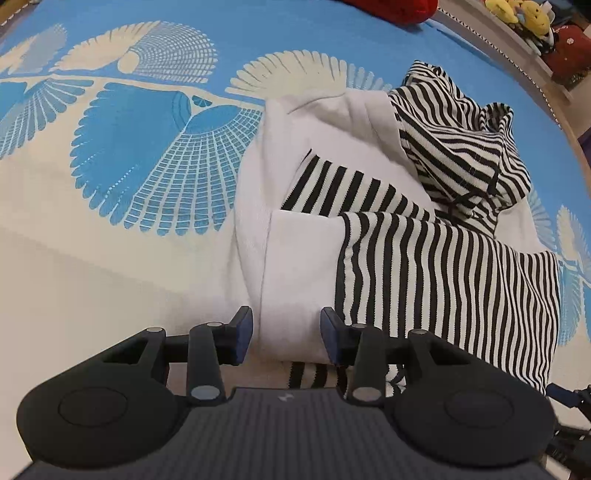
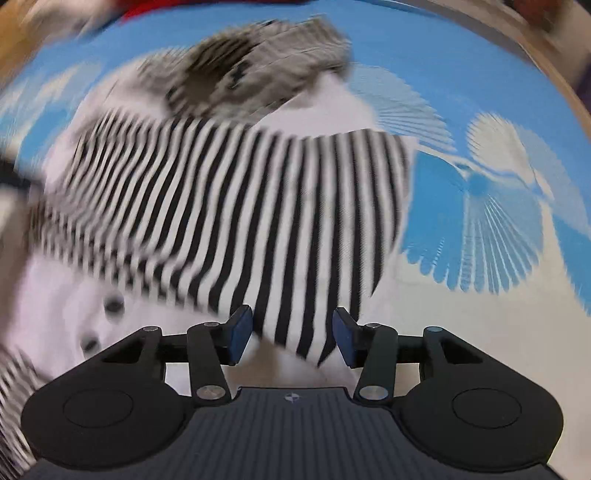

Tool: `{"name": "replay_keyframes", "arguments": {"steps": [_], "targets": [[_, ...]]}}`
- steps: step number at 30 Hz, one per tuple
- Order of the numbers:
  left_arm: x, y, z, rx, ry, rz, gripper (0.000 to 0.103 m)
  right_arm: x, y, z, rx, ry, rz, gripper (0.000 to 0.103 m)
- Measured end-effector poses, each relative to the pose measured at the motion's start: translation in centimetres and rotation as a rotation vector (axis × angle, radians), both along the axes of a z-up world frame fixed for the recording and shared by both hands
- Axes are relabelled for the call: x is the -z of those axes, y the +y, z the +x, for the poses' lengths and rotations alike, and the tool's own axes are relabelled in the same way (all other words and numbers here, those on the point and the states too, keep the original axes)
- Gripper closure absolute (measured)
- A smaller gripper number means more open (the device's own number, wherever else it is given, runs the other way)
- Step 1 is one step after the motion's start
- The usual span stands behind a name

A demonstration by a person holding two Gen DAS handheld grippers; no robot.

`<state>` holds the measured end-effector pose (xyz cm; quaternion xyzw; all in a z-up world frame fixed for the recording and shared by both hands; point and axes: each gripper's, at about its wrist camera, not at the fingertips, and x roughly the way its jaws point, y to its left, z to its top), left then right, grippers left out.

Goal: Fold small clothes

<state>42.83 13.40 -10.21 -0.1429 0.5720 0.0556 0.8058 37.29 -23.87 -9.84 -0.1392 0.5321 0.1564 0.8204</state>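
Observation:
A small garment (image 1: 369,221), white with black-and-white striped parts, lies partly folded on a blue and cream patterned bedspread (image 1: 129,166). Its striped hood (image 1: 461,140) is bunched at the far right. My left gripper (image 1: 286,338) is open, its fingers either side of the garment's near white edge. In the blurred right wrist view the striped part (image 2: 240,206) fills the middle. My right gripper (image 2: 291,336) is open, with a striped corner lying between its fingers.
A red cushion (image 1: 399,9) and yellow soft toys (image 1: 517,13) sit at the far edge. A wooden bed rim (image 1: 535,70) runs along the right. The bedspread stretches bare to the left of the garment.

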Motion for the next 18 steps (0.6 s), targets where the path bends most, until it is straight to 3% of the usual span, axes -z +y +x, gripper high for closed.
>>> {"name": "replay_keyframes", "arguments": {"steps": [3,4,6,10,14,16,18], "targets": [[0.3,-0.2,0.1,-0.003,0.005,0.009,0.058,0.9,0.3,-0.7,-0.053,-0.003,-0.082,0.056],[0.3,-0.2,0.1,-0.006,0.005,0.011,0.058,0.9,0.0,-0.6,-0.048,-0.003,-0.086,0.074],[0.3,-0.4,0.1,-0.006,0.002,0.014,0.058,0.6,-1.0,-0.4,-0.018,-0.008,-0.088,0.101],[0.0,-0.7,0.1,0.013,-0.009,0.027,0.065,-1.3,-2.8,-0.4,0.004,-0.031,-0.012,0.103],[-0.9,-2.2,-0.2,0.09,-0.039,0.019,0.099,-2.4,-4.2,-0.9,0.012,-0.036,-0.025,0.103],[-1.4,-3.2,-0.5,0.146,-0.068,0.024,0.103,-1.8,-4.3,-1.1,0.019,-0.03,-0.111,0.103],[-1.6,-3.7,-0.6,0.163,-0.076,0.063,0.103,-1.5,-4.6,-1.2,0.028,-0.004,-0.068,0.103]]}}
